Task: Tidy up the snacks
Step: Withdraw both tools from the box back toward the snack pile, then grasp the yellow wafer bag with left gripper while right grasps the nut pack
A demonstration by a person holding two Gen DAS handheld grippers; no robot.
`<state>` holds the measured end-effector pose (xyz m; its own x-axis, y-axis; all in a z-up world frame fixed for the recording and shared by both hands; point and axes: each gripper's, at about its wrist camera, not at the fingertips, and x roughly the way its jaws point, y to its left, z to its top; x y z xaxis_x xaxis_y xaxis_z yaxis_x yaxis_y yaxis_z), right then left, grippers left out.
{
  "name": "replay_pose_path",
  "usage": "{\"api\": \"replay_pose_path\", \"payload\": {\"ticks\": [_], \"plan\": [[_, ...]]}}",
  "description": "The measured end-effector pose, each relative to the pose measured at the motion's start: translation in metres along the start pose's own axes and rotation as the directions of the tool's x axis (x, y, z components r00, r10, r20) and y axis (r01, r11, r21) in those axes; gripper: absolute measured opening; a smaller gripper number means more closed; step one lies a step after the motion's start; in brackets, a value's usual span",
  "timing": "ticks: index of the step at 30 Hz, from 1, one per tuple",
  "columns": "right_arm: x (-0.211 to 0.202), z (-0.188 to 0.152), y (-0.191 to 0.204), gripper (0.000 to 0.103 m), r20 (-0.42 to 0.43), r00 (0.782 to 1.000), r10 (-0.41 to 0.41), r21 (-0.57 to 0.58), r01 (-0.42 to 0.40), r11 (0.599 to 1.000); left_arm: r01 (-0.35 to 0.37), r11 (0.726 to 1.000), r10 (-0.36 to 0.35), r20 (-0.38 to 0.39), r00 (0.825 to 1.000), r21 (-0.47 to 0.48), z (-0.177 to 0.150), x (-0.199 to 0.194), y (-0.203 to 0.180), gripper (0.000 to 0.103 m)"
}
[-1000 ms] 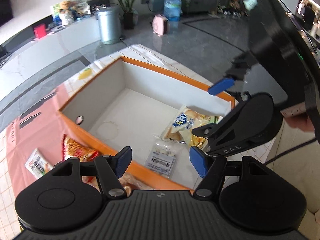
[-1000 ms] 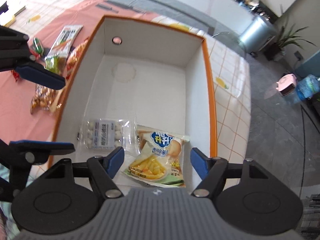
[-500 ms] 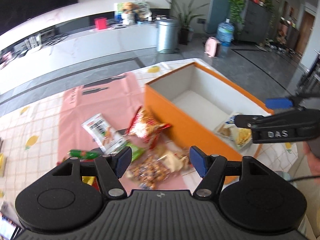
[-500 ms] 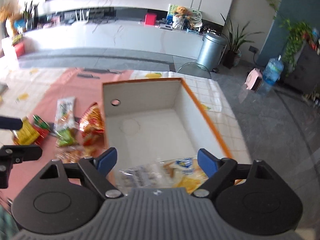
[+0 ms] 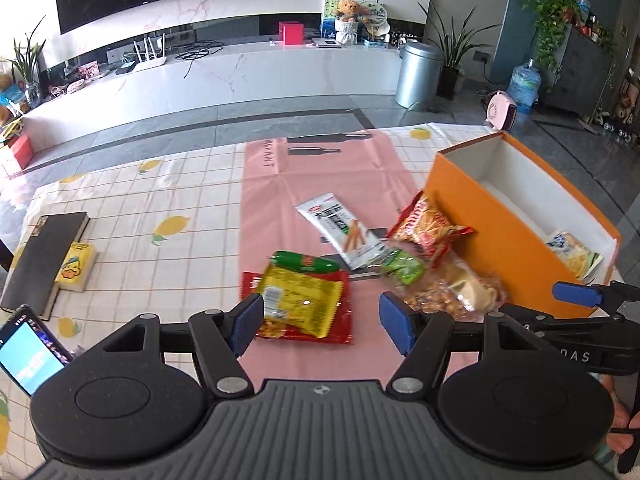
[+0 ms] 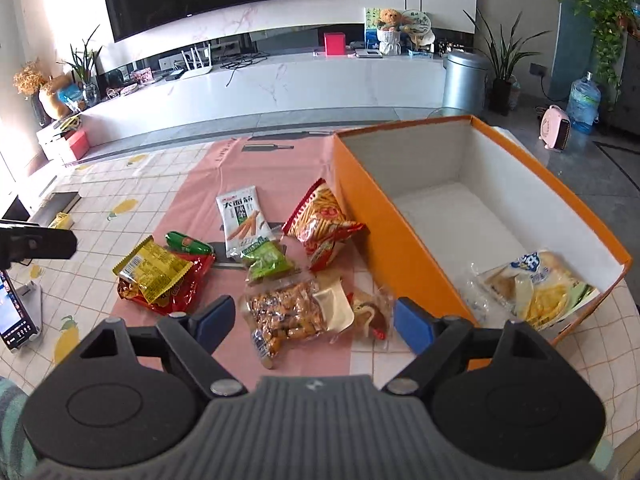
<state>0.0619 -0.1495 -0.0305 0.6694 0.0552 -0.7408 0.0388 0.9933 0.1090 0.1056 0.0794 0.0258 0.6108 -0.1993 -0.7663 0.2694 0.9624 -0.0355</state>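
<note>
An orange box (image 6: 404, 236) with a white inside stands on the right and holds a pale chip bag (image 6: 532, 284). Several snack packs lie on the pink mat left of it: a yellow-and-red pack (image 5: 304, 304), a green sausage (image 5: 304, 262), a white stick-snack pack (image 6: 242, 216), a red fries bag (image 6: 322, 226), a green pack (image 6: 268, 262) and a clear bag of nuts (image 6: 296, 316). My left gripper (image 5: 322, 322) is open and empty above the yellow-and-red pack. My right gripper (image 6: 314, 322) is open and empty above the clear nut bag.
A dark book (image 5: 44, 252) and a yellow booklet (image 5: 76, 266) lie at the table's left. A phone (image 5: 28, 356) on a stand sits at the near left edge. The box also shows in the left wrist view (image 5: 492, 240), with the right gripper's fingers (image 5: 576, 294) before it.
Both grippers have pulled back from over the box and swung left. They now look across the pink mat at the loose snacks. Both stay open and empty.
</note>
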Motion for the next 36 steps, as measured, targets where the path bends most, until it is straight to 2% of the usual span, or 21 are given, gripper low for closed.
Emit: {"api": "replay_pose_path", "payload": {"ticks": [3,10,20,25,32,36], "plan": [[0.015,-0.002,0.0,0.084,-0.034,0.999,0.02,0.044,-0.019,0.999,-0.004,1.0,0.004,-0.021,1.0,-0.009,-0.004,0.01,0.009,0.082],[0.045,-0.004,0.01,0.083,-0.076,0.996,0.043,0.059,-0.038,0.998,-0.002,0.999,-0.002,-0.084,0.996,-0.043,-0.011,0.05,0.017,0.082],[0.084,0.007,0.014,0.082,-0.114,0.991,0.07,0.051,-0.065,0.997,-0.005,0.996,0.017,-0.134,0.991,0.087,-0.002,0.102,0.016,0.083],[0.104,0.01,0.013,0.082,-0.139,0.987,0.08,0.058,-0.073,0.996,0.007,0.994,0.009,-0.144,0.99,0.108,0.002,0.123,0.022,0.083],[0.122,0.013,0.019,0.081,-0.165,0.982,0.096,0.035,-0.091,0.995,0.074,0.997,-0.07,-0.208,0.976,0.011,0.0,0.141,0.035,0.083],[0.126,0.01,0.022,0.08,-0.185,0.977,0.11,0.027,-0.107,0.994,0.146,0.987,-0.158,-0.221,0.962,-0.071,-0.009,0.133,0.035,0.083]]}}
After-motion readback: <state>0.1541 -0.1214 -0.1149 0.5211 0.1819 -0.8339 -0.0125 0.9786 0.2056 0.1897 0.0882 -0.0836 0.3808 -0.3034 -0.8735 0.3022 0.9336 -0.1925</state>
